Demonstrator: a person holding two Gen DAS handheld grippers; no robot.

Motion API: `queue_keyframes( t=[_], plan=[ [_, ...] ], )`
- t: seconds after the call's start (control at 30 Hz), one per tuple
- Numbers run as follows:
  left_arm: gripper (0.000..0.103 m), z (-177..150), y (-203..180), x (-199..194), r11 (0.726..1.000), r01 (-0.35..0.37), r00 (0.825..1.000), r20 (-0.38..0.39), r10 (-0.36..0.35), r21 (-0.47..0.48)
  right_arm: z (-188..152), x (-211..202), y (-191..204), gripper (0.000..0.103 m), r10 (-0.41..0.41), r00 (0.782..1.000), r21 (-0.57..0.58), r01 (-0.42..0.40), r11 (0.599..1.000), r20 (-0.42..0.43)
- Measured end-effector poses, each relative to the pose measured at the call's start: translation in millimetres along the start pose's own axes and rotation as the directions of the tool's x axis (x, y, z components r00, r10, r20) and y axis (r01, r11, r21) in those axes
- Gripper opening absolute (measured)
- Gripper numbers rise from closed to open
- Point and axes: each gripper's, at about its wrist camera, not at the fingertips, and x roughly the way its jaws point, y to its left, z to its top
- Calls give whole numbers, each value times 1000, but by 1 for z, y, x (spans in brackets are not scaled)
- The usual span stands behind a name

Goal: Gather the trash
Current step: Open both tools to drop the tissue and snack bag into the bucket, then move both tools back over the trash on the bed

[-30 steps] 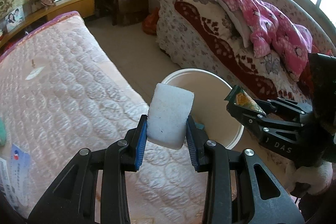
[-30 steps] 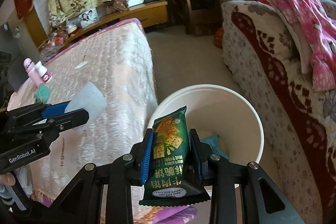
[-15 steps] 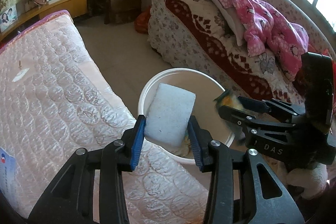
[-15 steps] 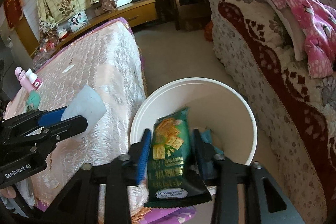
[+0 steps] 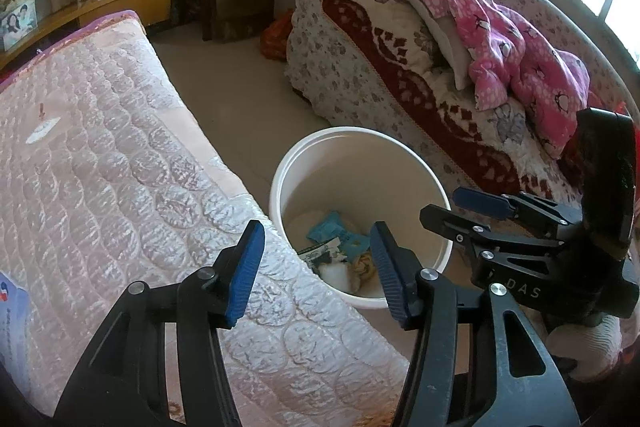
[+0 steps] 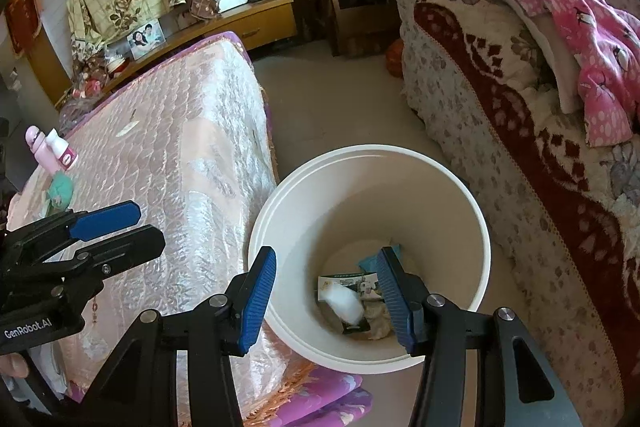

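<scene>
Bin trash heap blurred, mattress hides rim

white bucket, wrappers heaped inside

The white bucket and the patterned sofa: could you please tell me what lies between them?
Only bare beige floor shows between the white bucket and the patterned sofa in the right wrist view; the left wrist view agrees.
</scene>
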Motion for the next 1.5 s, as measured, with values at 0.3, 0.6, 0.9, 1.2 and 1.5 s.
queue_keyframes(
  t=[0.3,0.6,0.9,1.2,1.5],
  plan=[
    [53,-4,10,-15,999,-43,999,24,43,-11,0,-3,16,51,15,1000,-16,-15,1000,2],
    [53,-13,31,-37,995,-91,994,55,94,-51,7,-16,43,60,36,999,-56,-35,998,30],
    [53,-26,62,-71,981,-177,979,90,185,-84,16,-22,89,61,86,996,-122,-81,989,37],
    [53,-44,106,-111,957,-252,956,118,270,-147,20,-20,145,62,135,990,-191,-128,973,26],
    [53,-68,152,-151,926,-306,933,125,338,-221,21,-16,200,63,182,983,-261,-174,950,8]
  ],
)
